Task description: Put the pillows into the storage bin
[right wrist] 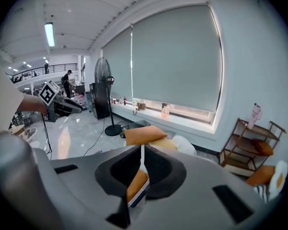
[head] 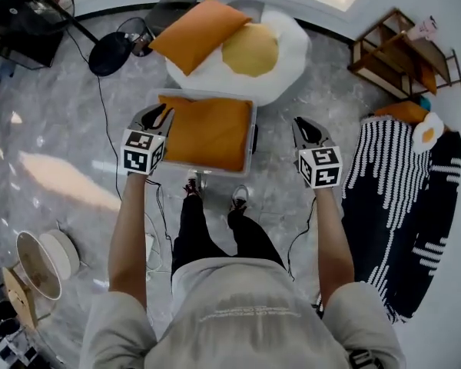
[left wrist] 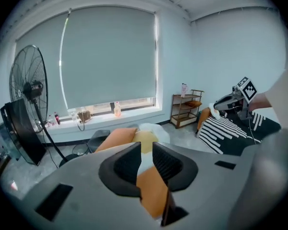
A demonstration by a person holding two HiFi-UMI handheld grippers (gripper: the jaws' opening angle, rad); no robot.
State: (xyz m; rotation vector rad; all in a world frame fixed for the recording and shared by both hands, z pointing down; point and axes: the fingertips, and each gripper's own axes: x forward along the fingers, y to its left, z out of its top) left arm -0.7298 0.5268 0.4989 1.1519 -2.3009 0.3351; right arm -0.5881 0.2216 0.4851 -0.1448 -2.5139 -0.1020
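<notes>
A clear storage bin point(head: 253, 138) stands on the floor in front of my feet, with an orange pillow point(head: 207, 133) lying in it. Beyond it a second orange pillow point(head: 196, 31) leans on a white fried-egg pillow point(head: 280, 60). My left gripper point(head: 160, 115) hovers over the bin's left edge. Its jaws stand a narrow gap apart with nothing between them point(left wrist: 146, 150). My right gripper point(head: 306, 129) hangs to the right of the bin, shut and empty point(right wrist: 141, 155). Past its jaws I see the far orange pillow point(right wrist: 144, 134).
A black-and-white striped cushion point(head: 403, 206) lies at the right, with a small egg pillow point(head: 428, 134) and an orange one point(head: 403, 112) on its top end. A wooden shelf point(head: 399, 52) stands at the back right. A fan's base point(head: 111, 52) and cables are at the back left.
</notes>
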